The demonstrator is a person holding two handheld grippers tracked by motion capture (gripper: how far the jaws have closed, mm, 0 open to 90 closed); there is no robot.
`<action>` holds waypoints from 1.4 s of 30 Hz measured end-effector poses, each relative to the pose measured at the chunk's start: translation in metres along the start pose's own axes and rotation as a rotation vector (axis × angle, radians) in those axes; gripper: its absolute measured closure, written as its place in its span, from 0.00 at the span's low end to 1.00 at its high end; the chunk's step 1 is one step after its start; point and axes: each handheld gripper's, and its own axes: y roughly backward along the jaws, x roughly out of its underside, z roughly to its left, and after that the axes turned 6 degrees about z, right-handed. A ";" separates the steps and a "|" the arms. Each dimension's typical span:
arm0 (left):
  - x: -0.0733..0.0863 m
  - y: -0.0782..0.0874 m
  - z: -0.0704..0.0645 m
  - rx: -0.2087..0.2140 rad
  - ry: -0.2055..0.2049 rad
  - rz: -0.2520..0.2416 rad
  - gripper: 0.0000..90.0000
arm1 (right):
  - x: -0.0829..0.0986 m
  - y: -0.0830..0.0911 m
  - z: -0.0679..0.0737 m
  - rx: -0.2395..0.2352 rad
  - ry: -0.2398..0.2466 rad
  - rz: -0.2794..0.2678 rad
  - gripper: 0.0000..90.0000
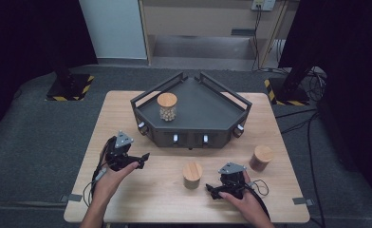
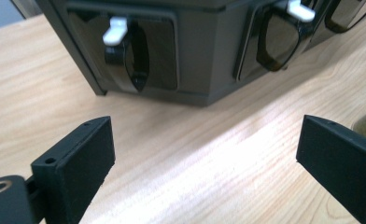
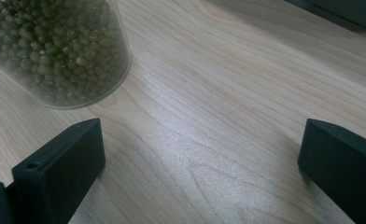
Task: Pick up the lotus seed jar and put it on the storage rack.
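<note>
A glass jar of green beans (image 1: 192, 175) with a wooden lid stands on the wooden table (image 1: 127, 114), front centre. My right gripper (image 1: 211, 192) sits just right of it, jaws pointing left. In the right gripper view that gripper (image 3: 200, 140) is open over bare wood, with the green bean jar (image 3: 59, 46) ahead at upper left. My left gripper (image 1: 144, 160) is at the front left, pointing right. It (image 2: 204, 140) is open and empty, facing the dark stand (image 2: 195, 51). A jar of pale balls (image 1: 167, 107) stands on the dark stand (image 1: 208, 111).
A third wood-lidded jar (image 1: 261, 157) with brownish contents stands at the right of the table. The stand's front carries white knobs (image 2: 116, 30) over dark windows. Cables trail from both grippers. Dark floor surrounds the table.
</note>
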 end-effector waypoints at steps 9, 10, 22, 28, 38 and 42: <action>0.025 -0.007 -0.002 0.013 0.027 0.034 0.04 | 0.000 0.000 0.000 0.000 0.000 0.000 0.01; 0.027 -0.010 -0.003 0.014 0.026 0.047 0.04 | 0.000 0.000 0.000 0.000 0.000 0.000 0.01; 0.050 -0.032 -0.004 0.024 0.052 0.115 0.04 | 0.000 0.000 0.000 0.000 0.000 0.000 0.01; 0.060 -0.037 -0.006 0.016 0.030 0.121 0.04 | 0.000 0.000 0.000 0.000 0.000 0.000 0.01; 0.062 -0.038 -0.011 -0.005 0.026 0.116 0.02 | 0.000 0.000 0.000 0.000 -0.001 0.001 0.01; 0.062 -0.038 -0.011 -0.005 0.026 0.115 0.02 | 0.000 0.001 0.000 0.000 -0.004 -0.001 0.02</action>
